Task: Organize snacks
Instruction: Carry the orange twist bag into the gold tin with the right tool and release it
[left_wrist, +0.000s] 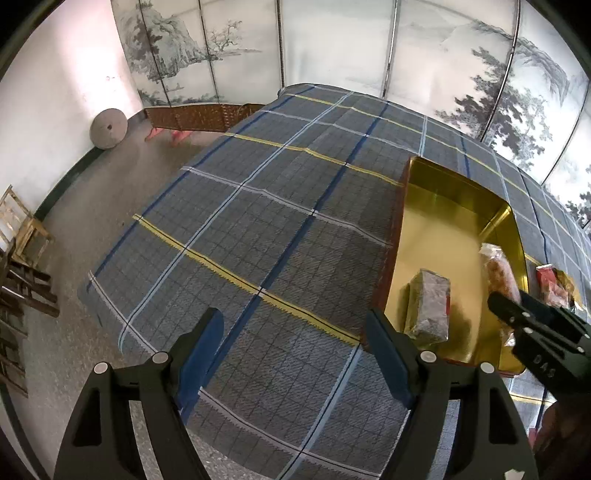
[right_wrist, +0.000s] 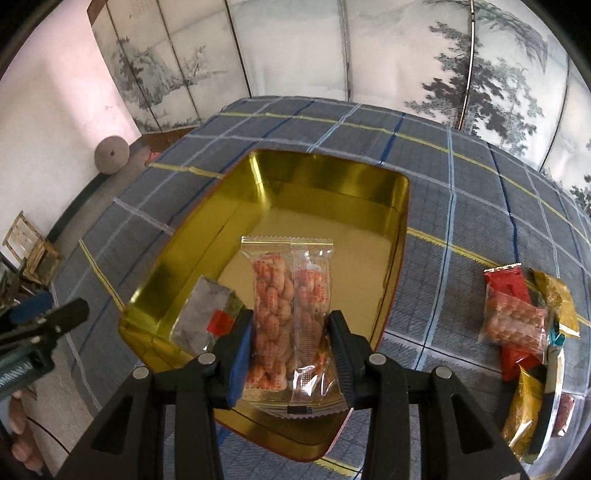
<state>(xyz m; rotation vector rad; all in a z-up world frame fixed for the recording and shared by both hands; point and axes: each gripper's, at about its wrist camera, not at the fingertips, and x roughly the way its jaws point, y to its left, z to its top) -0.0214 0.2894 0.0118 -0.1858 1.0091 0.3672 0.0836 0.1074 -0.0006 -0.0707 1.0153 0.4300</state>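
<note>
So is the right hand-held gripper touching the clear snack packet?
Touching. The right wrist view shows the right hand-held gripper clamping the clear snack packet between both fingers.

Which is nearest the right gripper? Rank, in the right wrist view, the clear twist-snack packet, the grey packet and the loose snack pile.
1. clear twist-snack packet, clamped in the right gripper.
2. grey packet, just left, inside the gold tin.
3. loose snack pile, far right on the cloth.

The left gripper (left_wrist: 295, 354) hung open over the plaid-covered worktop (left_wrist: 258, 206). The gold tin (left_wrist: 436, 229) held a grey packet (left_wrist: 430, 306).
</note>
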